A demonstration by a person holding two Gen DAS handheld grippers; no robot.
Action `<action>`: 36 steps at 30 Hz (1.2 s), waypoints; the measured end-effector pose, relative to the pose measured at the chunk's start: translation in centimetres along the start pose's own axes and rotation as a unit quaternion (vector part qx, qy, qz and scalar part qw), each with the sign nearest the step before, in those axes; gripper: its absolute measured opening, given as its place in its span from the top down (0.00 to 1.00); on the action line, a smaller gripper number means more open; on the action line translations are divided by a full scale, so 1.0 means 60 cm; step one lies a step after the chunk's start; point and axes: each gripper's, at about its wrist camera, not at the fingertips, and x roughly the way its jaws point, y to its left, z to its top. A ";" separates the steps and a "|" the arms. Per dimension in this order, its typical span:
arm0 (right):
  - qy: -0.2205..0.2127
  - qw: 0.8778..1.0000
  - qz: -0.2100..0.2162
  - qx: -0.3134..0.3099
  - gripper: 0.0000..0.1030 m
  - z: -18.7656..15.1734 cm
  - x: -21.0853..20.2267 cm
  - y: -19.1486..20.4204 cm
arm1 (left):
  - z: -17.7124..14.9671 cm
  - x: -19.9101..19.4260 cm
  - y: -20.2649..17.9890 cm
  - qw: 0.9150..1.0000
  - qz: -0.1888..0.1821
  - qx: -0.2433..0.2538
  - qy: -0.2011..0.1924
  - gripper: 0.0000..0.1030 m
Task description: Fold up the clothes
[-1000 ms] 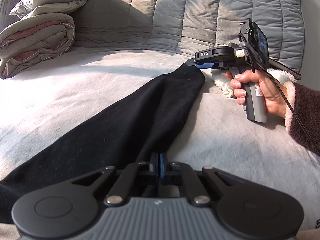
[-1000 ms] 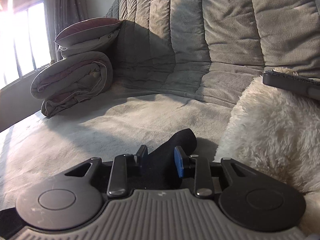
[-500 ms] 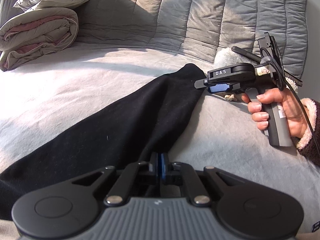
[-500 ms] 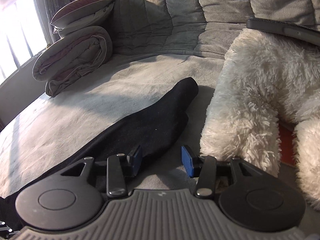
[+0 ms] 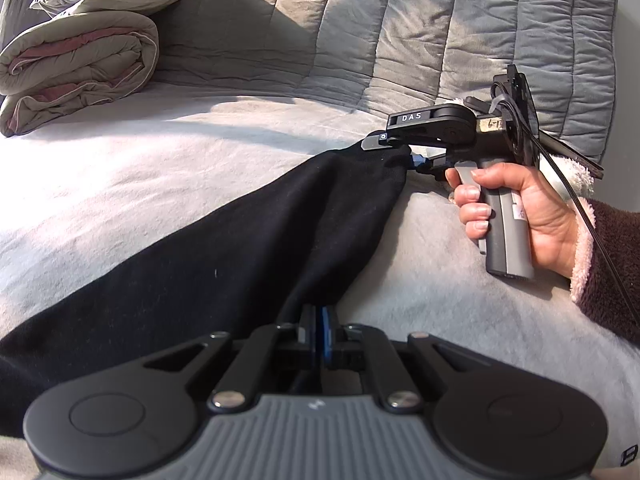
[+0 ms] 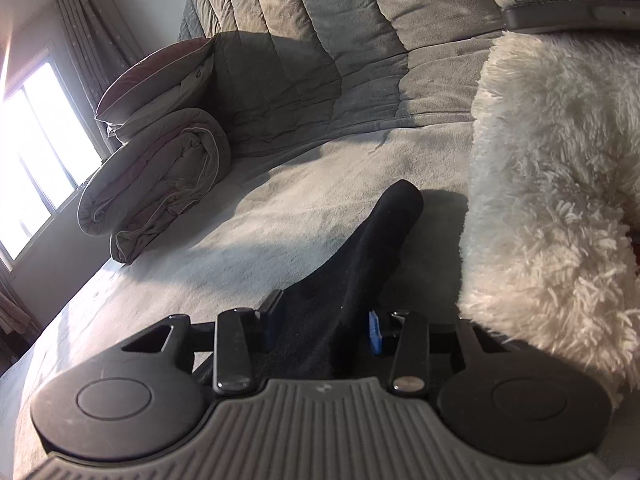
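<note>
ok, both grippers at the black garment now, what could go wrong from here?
1. The right gripper is open, its fingers astride the black garment; closing there may catch only part of the bunched end.
2. The fluffy white fabric sits right beside that finger and could get pinched too.
3. The left gripper is shut on an edge; a hard pull might slip it.
</note>
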 end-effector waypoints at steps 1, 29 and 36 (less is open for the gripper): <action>-0.005 1.000 -0.001 -0.003 0.61 0.001 0.000 0.002 | 0.001 0.001 0.001 1.000 0.001 -0.002 0.001 0.94; -0.070 0.927 -0.219 -0.297 0.95 0.013 0.041 0.056 | -0.009 0.001 0.025 0.992 -0.105 -0.064 0.010 0.99; -0.040 0.918 -0.234 -0.318 0.88 0.027 0.055 0.036 | -0.010 -0.001 0.020 0.990 -0.127 -0.056 0.010 0.93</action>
